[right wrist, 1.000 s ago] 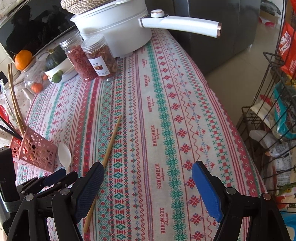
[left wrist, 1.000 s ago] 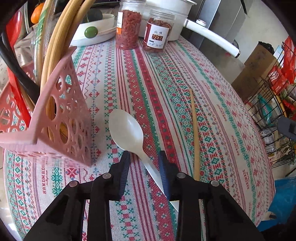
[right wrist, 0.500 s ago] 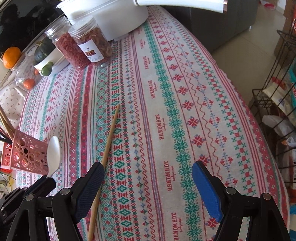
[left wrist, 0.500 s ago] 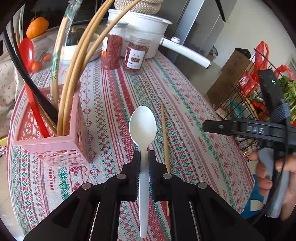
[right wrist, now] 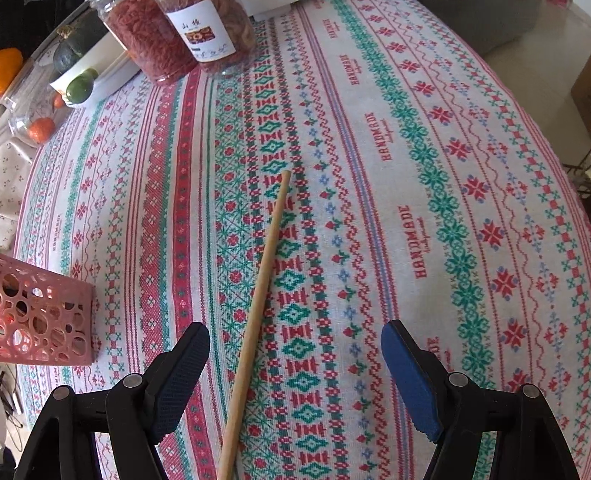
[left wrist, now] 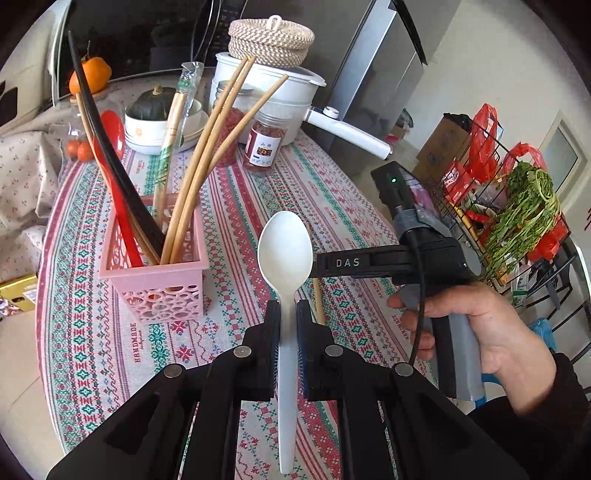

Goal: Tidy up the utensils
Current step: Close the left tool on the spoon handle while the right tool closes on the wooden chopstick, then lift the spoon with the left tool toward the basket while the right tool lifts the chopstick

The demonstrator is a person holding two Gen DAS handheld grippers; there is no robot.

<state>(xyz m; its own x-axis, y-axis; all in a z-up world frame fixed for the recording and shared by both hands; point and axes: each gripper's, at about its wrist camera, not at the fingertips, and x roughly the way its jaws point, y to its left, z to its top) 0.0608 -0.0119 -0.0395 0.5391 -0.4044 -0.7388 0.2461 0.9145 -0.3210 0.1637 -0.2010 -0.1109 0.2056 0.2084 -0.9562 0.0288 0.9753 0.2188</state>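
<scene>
My left gripper (left wrist: 287, 317) is shut on the handle of a white plastic spoon (left wrist: 284, 251) and holds it above the table, bowl pointing away. A pink perforated holder (left wrist: 155, 273) stands to its left, holding wooden chopsticks, a red spoon and black utensils. A single wooden chopstick (right wrist: 258, 295) lies on the patterned tablecloth. My right gripper (right wrist: 295, 354) is open and hovers low over that chopstick, which runs between its fingers nearer the left one. The holder's corner shows in the right wrist view (right wrist: 44, 317).
Two jars of dried goods (right wrist: 199, 33) stand at the back, beside a white pot with a long handle (left wrist: 347, 129) and a bowl with a green squash (left wrist: 155, 114). A wire rack with groceries (left wrist: 517, 206) stands beyond the table's right edge.
My left gripper closed on the spoon and lifted it off the table. My right gripper moved down and forward over the chopstick, staying open.
</scene>
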